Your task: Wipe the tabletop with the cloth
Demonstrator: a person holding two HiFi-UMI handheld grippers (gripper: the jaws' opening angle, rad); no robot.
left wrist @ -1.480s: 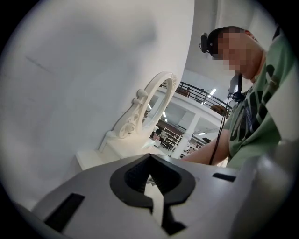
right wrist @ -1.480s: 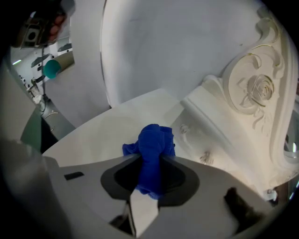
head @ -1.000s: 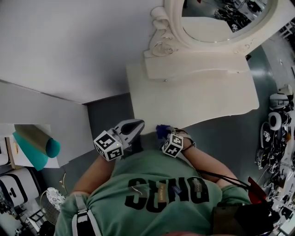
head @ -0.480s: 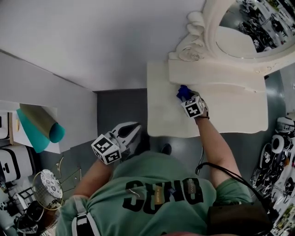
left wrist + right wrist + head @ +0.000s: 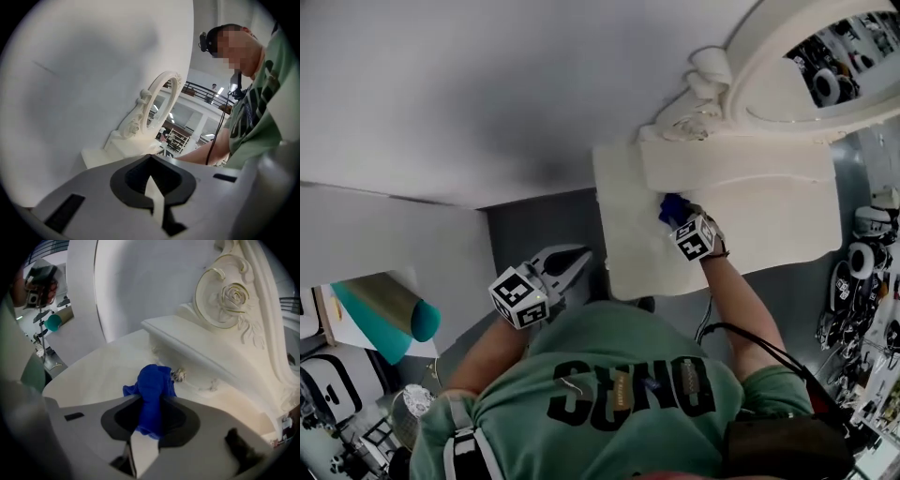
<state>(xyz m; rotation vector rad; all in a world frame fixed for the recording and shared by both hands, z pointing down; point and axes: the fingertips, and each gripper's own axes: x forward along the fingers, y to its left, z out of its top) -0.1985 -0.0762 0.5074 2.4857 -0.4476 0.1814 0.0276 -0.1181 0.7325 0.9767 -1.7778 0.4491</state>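
Cloth is clamped in the right gripper on the tabletop, beside a knob only that gripper's view shows. The left gripper is closed and empty.

White wall stood beyond right claw; ornate cream mirror rose just ahead-right of it. Grey floor lay left of it, teal roll farther left.

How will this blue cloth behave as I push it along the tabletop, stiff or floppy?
Probably floppy: the blue cloth bunches in soft folds where the right gripper pinches it, so it will likely crumple rather than slide flat. It looks light, so pressing down on the tabletop seems needed. Its loose folds might catch the small knob.
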